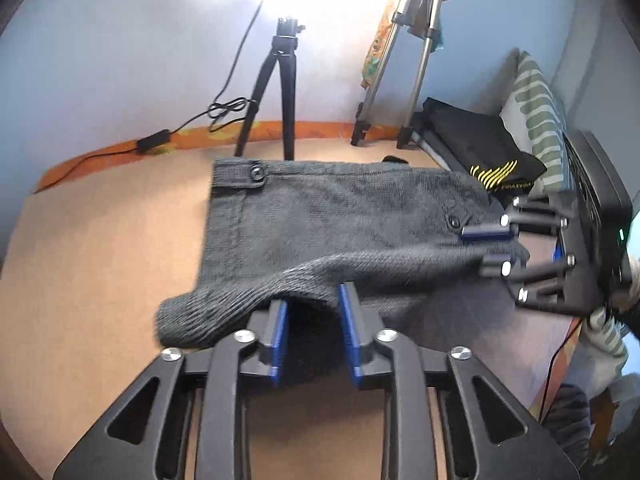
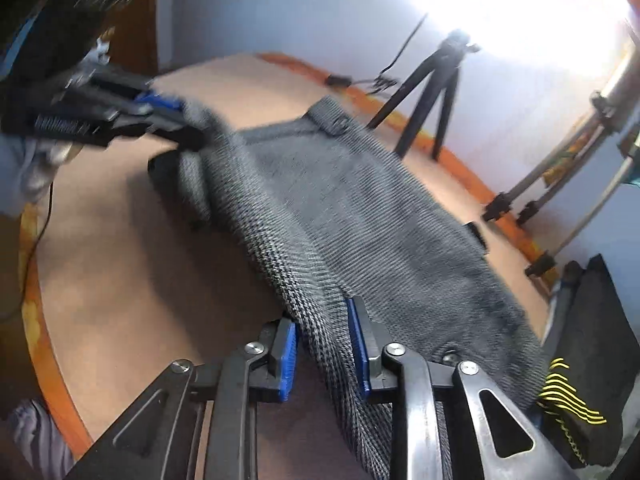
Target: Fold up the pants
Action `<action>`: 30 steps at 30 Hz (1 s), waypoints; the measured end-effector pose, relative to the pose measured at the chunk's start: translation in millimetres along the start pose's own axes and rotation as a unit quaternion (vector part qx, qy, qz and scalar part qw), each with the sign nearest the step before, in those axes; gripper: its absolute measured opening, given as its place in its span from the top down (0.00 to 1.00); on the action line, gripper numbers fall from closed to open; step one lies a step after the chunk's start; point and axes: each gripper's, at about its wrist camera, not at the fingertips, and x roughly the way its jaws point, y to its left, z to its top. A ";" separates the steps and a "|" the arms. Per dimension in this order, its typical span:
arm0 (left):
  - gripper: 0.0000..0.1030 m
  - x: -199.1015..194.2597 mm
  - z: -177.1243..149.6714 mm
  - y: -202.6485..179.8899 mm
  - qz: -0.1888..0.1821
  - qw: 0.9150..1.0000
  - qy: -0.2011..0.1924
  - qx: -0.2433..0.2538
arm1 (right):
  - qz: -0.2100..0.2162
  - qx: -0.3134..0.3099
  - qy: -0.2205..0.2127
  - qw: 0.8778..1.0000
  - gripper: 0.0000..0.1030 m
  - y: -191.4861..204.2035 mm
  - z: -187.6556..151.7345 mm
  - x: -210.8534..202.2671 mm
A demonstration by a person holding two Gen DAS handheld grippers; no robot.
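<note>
Grey woven pants (image 1: pixel 340 216) lie folded on the tan table (image 1: pixel 100 248), with a buttoned tab at the far left corner. My left gripper (image 1: pixel 313 320) has its blue pads around a raised fold of the near edge of the pants. My right gripper (image 1: pixel 490 246) comes in from the right and pinches the right edge. In the right wrist view the pants (image 2: pixel 360 220) run between the blue pads of my right gripper (image 2: pixel 322 344), and my left gripper (image 2: pixel 172 114) holds the far end, blurred.
A black tripod (image 1: pixel 276 92) with a cable stands at the table's far edge, and silver tripod legs (image 1: pixel 400 60) stand right of it. A folded black garment with yellow print (image 1: pixel 480 148) lies at the far right. An orange patterned cloth (image 1: pixel 120 152) borders the table.
</note>
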 end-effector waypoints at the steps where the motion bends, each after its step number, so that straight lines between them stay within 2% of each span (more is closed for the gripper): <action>1: 0.72 -6.4 -4.5 0.8 0.005 1.000 -0.001 0.002 | -0.001 -0.002 0.000 1.000 0.76 1.4 -0.6 -1.9; 3: 0.70 -21.3 -16.1 3.4 0.023 1.000 -0.003 0.006 | -0.002 -0.013 0.003 1.000 0.72 8.5 -5.1 -4.0; 4: 0.65 -30.2 -23.6 7.0 0.034 0.999 -0.007 0.004 | -0.008 -0.019 0.004 1.000 0.68 14.8 -7.0 -5.3; 6: 0.61 -41.5 -34.5 14.6 0.044 0.999 -0.009 -0.007 | -0.013 -0.027 0.000 1.000 0.63 23.8 -16.3 -12.7; 10: 0.61 -48.3 -54.3 33.3 0.072 0.997 0.004 -0.024 | 0.007 -0.029 -0.009 1.000 0.58 42.0 -27.3 -23.7; 13: 0.61 -41.4 -60.9 46.5 0.068 0.996 0.012 -0.048 | 0.062 -0.015 -0.001 0.998 0.57 58.2 -28.8 -25.3; 18: 0.61 -18.6 -62.7 46.2 0.061 0.997 0.024 -0.047 | 0.149 0.037 0.039 0.987 0.57 71.8 -24.4 -0.8; 19: 0.61 -12.9 -61.7 45.4 0.059 0.997 0.026 -0.046 | 0.153 0.045 0.043 0.986 0.55 72.1 -23.3 4.2; 20: 0.61 -8.8 -60.9 44.3 0.058 0.997 0.026 -0.045 | 0.154 0.053 0.046 0.986 0.48 71.8 -21.4 10.4; 22: 0.61 -3.8 -59.5 42.0 0.057 0.997 0.026 -0.040 | 0.151 0.064 0.044 0.985 0.40 70.1 -17.9 21.6; 30: 0.61 -0.3 -56.9 47.9 0.056 0.997 0.019 -0.042 | 0.178 0.114 0.023 0.977 0.40 70.8 2.8 52.4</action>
